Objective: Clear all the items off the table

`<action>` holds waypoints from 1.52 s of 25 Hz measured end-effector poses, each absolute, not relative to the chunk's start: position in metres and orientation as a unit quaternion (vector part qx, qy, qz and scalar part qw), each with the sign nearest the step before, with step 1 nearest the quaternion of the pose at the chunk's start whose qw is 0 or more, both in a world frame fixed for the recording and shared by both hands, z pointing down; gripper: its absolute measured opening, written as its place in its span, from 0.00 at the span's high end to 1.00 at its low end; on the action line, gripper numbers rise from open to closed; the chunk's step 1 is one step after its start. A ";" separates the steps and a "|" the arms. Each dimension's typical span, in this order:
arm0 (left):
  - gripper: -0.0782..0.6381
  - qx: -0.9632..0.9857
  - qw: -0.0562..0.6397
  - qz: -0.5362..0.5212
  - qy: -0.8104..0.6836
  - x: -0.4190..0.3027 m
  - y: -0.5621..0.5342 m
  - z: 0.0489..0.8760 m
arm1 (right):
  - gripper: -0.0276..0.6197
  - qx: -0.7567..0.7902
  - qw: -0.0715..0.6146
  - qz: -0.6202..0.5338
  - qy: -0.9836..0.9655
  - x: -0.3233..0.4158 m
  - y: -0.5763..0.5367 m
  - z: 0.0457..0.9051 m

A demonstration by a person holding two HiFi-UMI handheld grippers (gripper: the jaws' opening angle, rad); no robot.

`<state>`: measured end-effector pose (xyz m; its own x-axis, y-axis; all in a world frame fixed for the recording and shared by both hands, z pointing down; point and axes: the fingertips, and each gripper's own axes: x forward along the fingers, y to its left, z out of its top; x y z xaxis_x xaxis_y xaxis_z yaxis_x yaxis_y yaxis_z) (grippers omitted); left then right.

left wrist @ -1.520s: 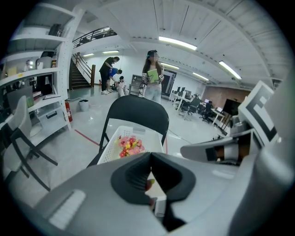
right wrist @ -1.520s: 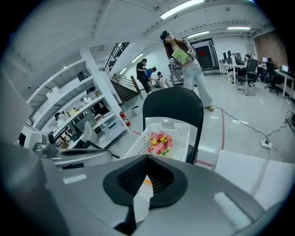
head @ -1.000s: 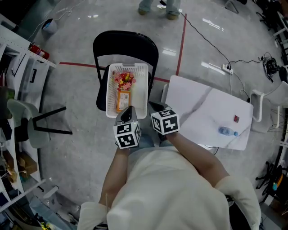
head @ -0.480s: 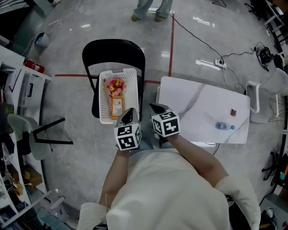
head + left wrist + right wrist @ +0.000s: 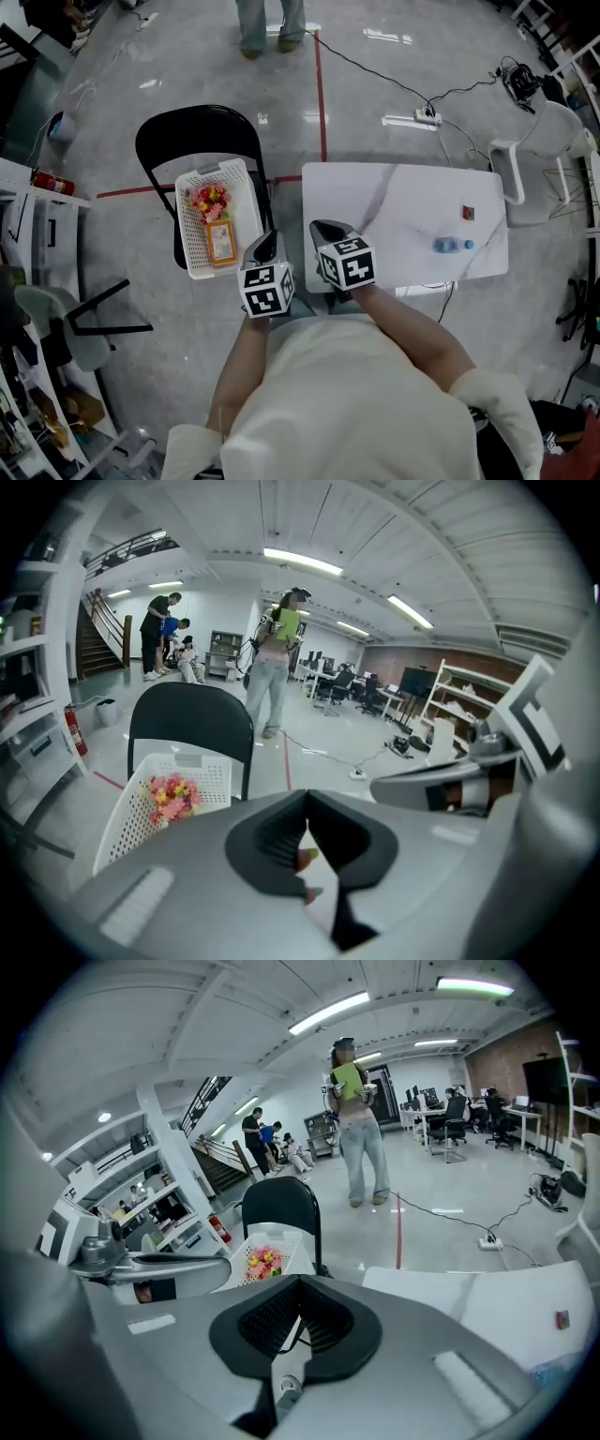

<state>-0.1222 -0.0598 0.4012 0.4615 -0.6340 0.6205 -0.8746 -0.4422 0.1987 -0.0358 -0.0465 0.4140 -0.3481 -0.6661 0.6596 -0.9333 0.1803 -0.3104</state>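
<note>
A clear plastic bottle [image 5: 450, 246] lies near the right end of the white table [image 5: 394, 202], with a small red item [image 5: 468, 213] just beyond it. On the black chair [image 5: 187, 141] to the table's left stands a white basket [image 5: 192, 267] holding a flower bunch [image 5: 209, 200] and an orange packet [image 5: 221, 242]. My left gripper [image 5: 265, 236] hovers by the basket's near right corner, jaws shut and empty. At the table's near left corner my right gripper [image 5: 323, 225] is shut on nothing. The right gripper view shows the flower bunch [image 5: 263, 1260] and the red item [image 5: 561, 1319].
A person [image 5: 267, 23] stands beyond the red floor line [image 5: 321, 84]. A cable and power strip [image 5: 424, 117] lie on the floor behind the table. A white chair [image 5: 544, 141] stands at the table's far right end, and shelving [image 5: 28, 244] lines the left.
The head view has swung right: the table now sits in the middle and the chair with its basket has slid left. Both grippers stay shut in front of the body.
</note>
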 end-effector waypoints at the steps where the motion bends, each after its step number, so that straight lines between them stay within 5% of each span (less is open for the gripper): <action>1: 0.88 0.819 0.254 0.237 -0.457 -0.115 -0.058 0.401 | 0.96 0.543 0.190 0.349 -0.740 -0.028 -0.044 0.414; 38: 0.88 0.897 0.220 0.302 -0.235 0.164 0.032 0.428 | 0.96 0.707 0.097 0.399 -0.576 0.241 0.079 0.435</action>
<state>0.1641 0.0321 0.4276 0.7074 -0.2894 0.6449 -0.5547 -0.7928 0.2526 0.2414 0.0787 0.4350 0.0185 -0.7366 0.6761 -0.8914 -0.3183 -0.3225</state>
